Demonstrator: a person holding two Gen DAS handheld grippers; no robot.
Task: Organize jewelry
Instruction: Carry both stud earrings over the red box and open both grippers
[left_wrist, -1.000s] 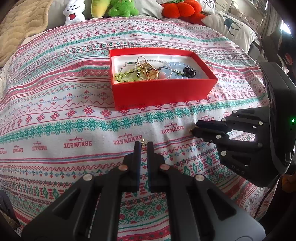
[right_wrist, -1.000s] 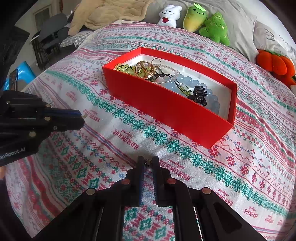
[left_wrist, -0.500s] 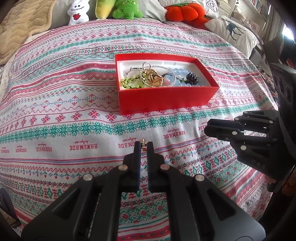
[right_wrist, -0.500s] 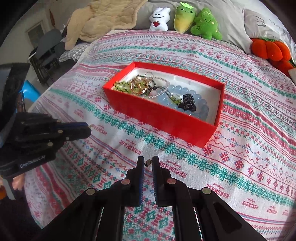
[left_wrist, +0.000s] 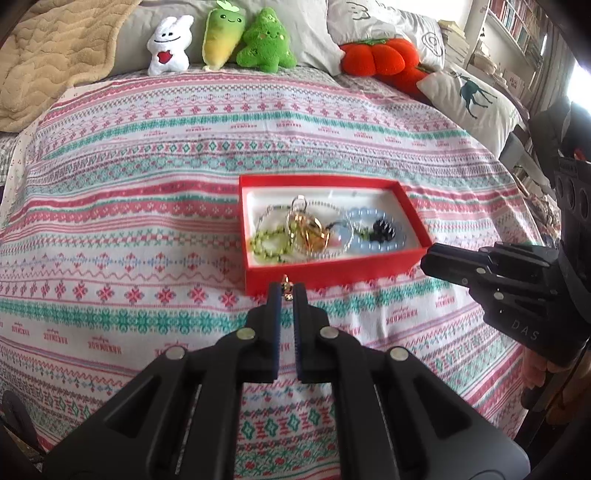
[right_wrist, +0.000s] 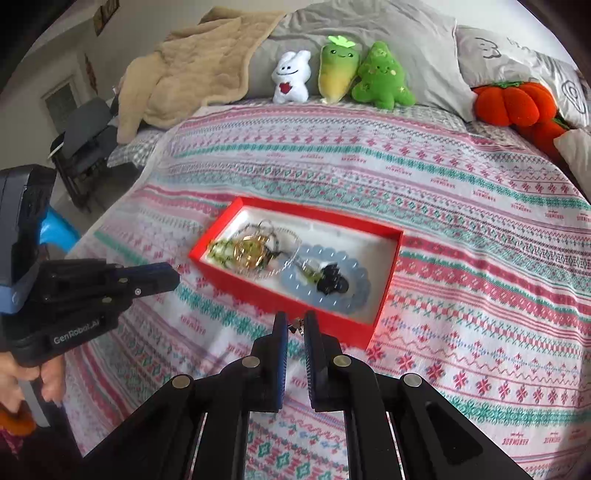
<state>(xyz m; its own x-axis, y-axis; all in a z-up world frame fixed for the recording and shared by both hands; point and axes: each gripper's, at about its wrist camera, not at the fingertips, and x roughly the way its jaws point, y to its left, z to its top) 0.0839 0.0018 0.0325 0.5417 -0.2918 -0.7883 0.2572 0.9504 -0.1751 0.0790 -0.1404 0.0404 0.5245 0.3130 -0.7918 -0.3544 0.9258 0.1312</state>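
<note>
Holding one small earring each, left gripper (left_wrist: 286, 291) & right gripper (right_wrist: 294, 326) near red box (left_wrist: 332, 271); most jewelry already inside

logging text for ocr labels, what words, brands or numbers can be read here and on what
"GenRobot.AI": side of the left gripper, seen from the right wrist.
"DAS": body of the right gripper, seen from the left wrist.
"HANDMADE": repeated along the bedspread, upside down in these views.
Book spines on the shelf: too small to read.
</note>
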